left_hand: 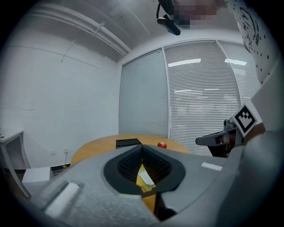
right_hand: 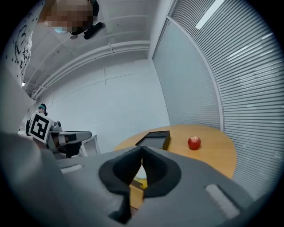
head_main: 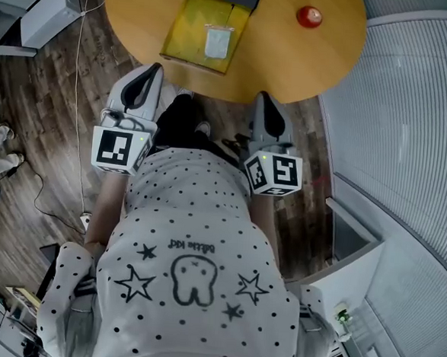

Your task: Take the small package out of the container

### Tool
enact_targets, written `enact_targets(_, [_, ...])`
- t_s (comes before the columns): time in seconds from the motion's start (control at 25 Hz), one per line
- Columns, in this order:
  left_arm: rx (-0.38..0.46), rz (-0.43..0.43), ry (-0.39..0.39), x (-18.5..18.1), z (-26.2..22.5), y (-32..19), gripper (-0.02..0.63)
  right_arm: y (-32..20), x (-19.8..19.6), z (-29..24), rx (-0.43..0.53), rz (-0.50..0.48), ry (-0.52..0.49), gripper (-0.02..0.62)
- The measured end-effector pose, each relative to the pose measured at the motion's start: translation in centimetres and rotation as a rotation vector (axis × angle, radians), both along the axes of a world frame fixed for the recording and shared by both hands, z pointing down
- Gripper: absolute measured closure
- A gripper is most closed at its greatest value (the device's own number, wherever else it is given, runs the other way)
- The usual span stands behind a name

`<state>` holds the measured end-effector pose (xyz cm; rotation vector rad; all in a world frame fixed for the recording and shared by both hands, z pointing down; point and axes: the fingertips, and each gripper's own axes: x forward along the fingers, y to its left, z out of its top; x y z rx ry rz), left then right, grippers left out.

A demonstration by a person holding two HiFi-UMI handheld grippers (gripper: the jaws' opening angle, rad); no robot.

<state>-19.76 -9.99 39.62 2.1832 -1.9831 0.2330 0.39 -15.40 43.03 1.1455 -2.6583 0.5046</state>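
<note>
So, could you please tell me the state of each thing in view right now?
left tool: shut, empty, near the table edge.
right tool: shut, empty, near the table edge.
yellow container: open on top, on the table.
small package: lying flat inside the yellow container, untouched.
red apple: on the table, apart from the container.
</note>
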Motion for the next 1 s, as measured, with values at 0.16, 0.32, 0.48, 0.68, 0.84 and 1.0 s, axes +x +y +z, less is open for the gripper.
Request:
enact_targets(0.16, [0.007,0.049,0.009,-1.8,-0.5,-2.9,0.595,-1.9,-2.0,-1.1,0.017,0.023,0.008,0.591])
enact_targets(0.32, [0.022,0.100,0.020,-1.2,-1.7,-4.3,0.595,-2.3,-1.7,-2.8,0.038,0.062,0.010,0.591])
enact_targets(0.48, [0.037,0.132,0.029,-0.2,-2.1,-4.9,0.595,-2.1,-0.6,-3.4,0.052,0.100,0.012,0.591])
enact_targets(0.68, [0.041,0.179,0.017,0.9,-2.6,-5.9,0.595,-2.5,0.5,-4.0,0.062,0.132,0.028,0.591])
enact_targets(0.84, [0.023,0.221,0.029,2.2,-2.7,-6.7,0.595,-2.9,0.9,-4.6,0.074,0.158,0.043,0.591])
enact_targets(1.0, [0.015,0.282,0.049,3.3,-2.6,-7.2,0.595,-3.3,0.7,-5.2,0.078,0.194,0.046,0.591])
